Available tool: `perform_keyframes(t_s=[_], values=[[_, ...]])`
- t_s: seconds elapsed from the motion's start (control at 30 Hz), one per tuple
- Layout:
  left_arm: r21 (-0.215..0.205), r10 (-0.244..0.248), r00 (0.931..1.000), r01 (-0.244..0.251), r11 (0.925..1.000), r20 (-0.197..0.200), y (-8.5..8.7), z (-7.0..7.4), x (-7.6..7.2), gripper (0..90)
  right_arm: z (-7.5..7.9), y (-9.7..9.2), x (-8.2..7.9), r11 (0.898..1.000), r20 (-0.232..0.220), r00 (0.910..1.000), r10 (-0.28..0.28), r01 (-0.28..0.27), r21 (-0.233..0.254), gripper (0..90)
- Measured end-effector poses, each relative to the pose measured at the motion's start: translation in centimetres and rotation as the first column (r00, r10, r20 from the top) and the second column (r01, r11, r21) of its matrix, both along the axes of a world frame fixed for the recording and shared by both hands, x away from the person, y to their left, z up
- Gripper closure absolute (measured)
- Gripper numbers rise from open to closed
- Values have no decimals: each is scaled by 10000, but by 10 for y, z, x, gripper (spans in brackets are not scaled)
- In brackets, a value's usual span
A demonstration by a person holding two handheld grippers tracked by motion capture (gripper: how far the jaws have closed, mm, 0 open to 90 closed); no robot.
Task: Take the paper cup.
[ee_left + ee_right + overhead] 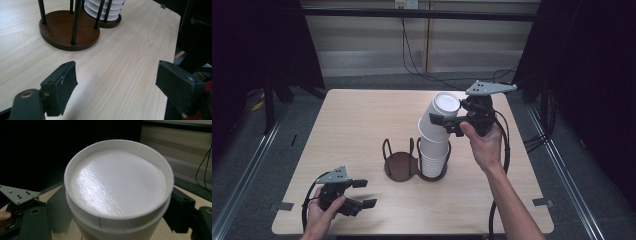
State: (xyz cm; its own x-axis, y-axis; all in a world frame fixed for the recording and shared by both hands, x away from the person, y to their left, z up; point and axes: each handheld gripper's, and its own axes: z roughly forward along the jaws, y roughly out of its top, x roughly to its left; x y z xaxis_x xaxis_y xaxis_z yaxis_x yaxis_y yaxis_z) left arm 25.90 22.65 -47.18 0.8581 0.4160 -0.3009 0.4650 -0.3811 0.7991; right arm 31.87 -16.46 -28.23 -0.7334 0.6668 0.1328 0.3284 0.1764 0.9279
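My right gripper [451, 121] has its two black jaws squeezed on the sides of a white cup [443, 111]. In the right gripper view that cup [117, 192] sits right between the jaws, with its flat bottom turned up toward the camera. So the cup is upside down, and it is the top one of the cup stack [434, 150].

The stack stands in the right ring of a dark wooden holder [414, 162] in the middle of the table [362, 115]. The lower cups stand straight up. The top cup leans, its bottom tipped up and to the right, toward my right hand [484, 142]. Its long line runs from the stack up and to the right. I think the pull has to go along that same slanted line, or the cups under it may come along. I cannot tell for sure if only one cup is in the jaws or two stuck together, because the rims are hidden there.

My left gripper [362, 193] rests low at the near left of the table, well apart from the stack. Its jaws stand open with only bare table between them. The holder [68, 32] is out in front of it. The right hand is much nearer to the cup.
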Motion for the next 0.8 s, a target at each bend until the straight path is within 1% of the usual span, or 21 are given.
perform_keyframes(t_s=[0.07, 0.13, 0.17, 0.2, 0.23, 0.27, 0.5, 0.63, 0.73, 0.8], values=[[-9, 23, 10000, -23, 10000, 19, 0, 0, 0, 169, 1, -3, 0, 9999, 35, 10000, -21, 21, 163, 225], [18, 40, 10000, -40, 10000, 30, 0, 0, 0, 168, 1, -4, -1, 9998, 63, 10000, -46, 45, 203, 225], [-14, 45, 10000, -45, 10000, 27, 0, 0, 0, 168, 2, -6, -2, 9990, 136, 9999, -60, 54, 455, 225], [-4, 48, 10000, -48, 10000, 21, 0, 0, 0, 168, 3, -7, -3, 9983, 164, 9999, -54, 44, 574, 225], [-4, 48, 10000, -48, 10000, 21, 0, 0, 0, 168, 3, -7, -3, 9983, 164, 9999, -54, 44, 574, 225], [6, 30, 10000, -30, 10000, -1, 0, 0, 0, 168, 4, -11, -4, 9974, 235, 9997, -118, 101, 714, 225], [-18, 60, 10000, -60, 10000, 0, 0, 0, 0, 168, 7, -16, -7, 9954, 320, 9994, -97, 66, 960, 226], [175, 56, 10000, -55, 9998, -41, 0, -1, 0, 169, 11, -18, -9, 9938, 390, 9991, -141, 97, 1105, 226], [106, -26, 10000, 26, 9999, 11, 0, 0, 0, 169, 14, -21, -11, 9926, 473, 9988, -146, 87, 1214, 226], [116, 12, 10000, -12, 9999, -26, 0, 0, 0, 169, 17, -25, -14, 9914, 539, 9984, -164, 93, 1303, 227]])
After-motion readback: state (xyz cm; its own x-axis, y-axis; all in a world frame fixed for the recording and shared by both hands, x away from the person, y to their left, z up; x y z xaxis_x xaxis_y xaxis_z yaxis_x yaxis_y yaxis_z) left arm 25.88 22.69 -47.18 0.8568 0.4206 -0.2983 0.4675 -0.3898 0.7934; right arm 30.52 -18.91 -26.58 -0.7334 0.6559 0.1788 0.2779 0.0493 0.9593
